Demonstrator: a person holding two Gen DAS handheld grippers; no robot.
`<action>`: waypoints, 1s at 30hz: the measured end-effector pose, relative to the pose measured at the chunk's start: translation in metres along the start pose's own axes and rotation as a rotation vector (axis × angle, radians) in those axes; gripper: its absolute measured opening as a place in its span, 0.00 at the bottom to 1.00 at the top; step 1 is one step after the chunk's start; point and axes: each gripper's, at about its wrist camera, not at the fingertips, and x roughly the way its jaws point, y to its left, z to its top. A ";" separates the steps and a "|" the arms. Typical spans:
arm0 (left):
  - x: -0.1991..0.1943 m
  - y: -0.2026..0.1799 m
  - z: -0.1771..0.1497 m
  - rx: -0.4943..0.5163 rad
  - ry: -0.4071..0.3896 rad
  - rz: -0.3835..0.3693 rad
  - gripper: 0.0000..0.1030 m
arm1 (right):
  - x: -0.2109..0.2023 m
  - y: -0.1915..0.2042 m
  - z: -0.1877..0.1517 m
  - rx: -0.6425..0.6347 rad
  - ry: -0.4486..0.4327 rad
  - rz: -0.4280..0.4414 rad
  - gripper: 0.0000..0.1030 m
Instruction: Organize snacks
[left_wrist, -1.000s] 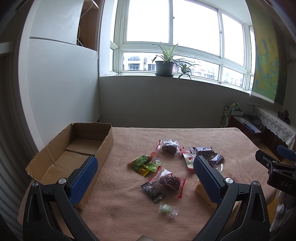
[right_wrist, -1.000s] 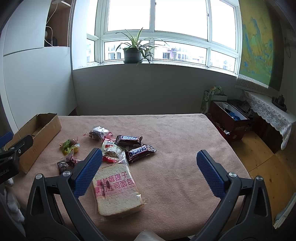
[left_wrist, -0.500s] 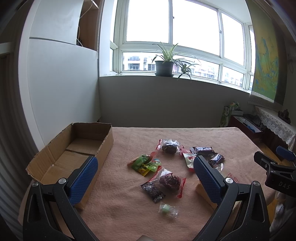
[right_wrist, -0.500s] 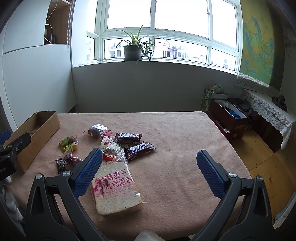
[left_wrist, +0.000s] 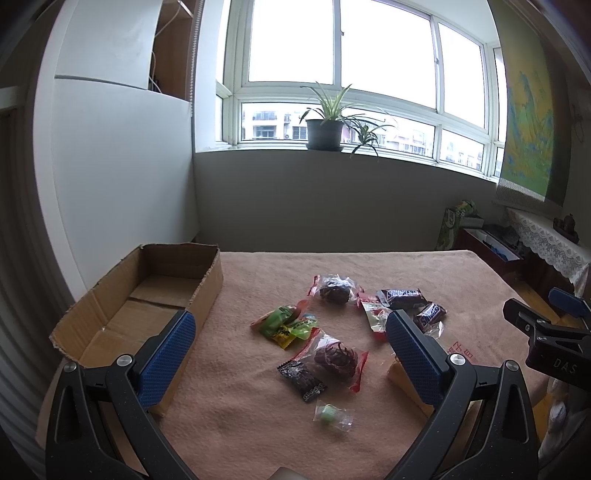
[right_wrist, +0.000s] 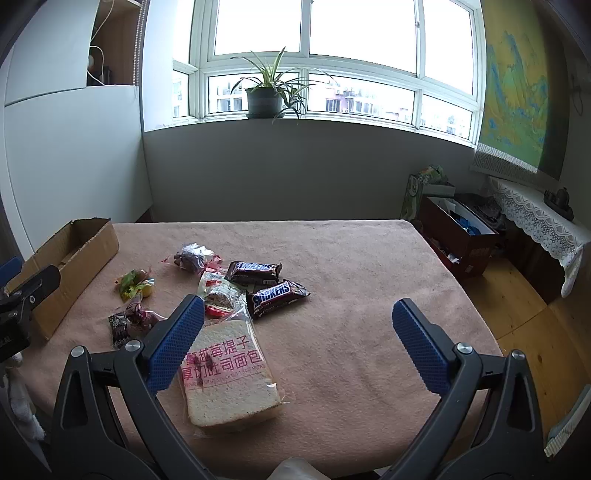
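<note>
Both the left gripper (left_wrist: 290, 345) and right gripper (right_wrist: 297, 330) hover with jaws spread, empty. The clear-bagged white bread slice (right_wrist: 227, 373) lies near, right of the open cardboard box (left_wrist: 147, 295); soft, crushable, slippery film — pinch lightly across its edge.

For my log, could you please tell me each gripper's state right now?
Left gripper: open, holding nothing.
Right gripper: open, holding nothing.
</note>
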 end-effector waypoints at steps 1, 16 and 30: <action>0.000 0.000 0.000 0.001 0.000 0.000 0.99 | 0.000 0.000 -0.001 -0.002 0.001 -0.001 1.00; 0.007 0.002 -0.006 -0.023 0.057 -0.080 0.99 | 0.019 -0.010 -0.006 -0.075 0.084 0.029 1.00; 0.026 -0.038 -0.041 -0.078 0.287 -0.412 0.85 | 0.074 -0.042 -0.028 0.098 0.403 0.421 0.85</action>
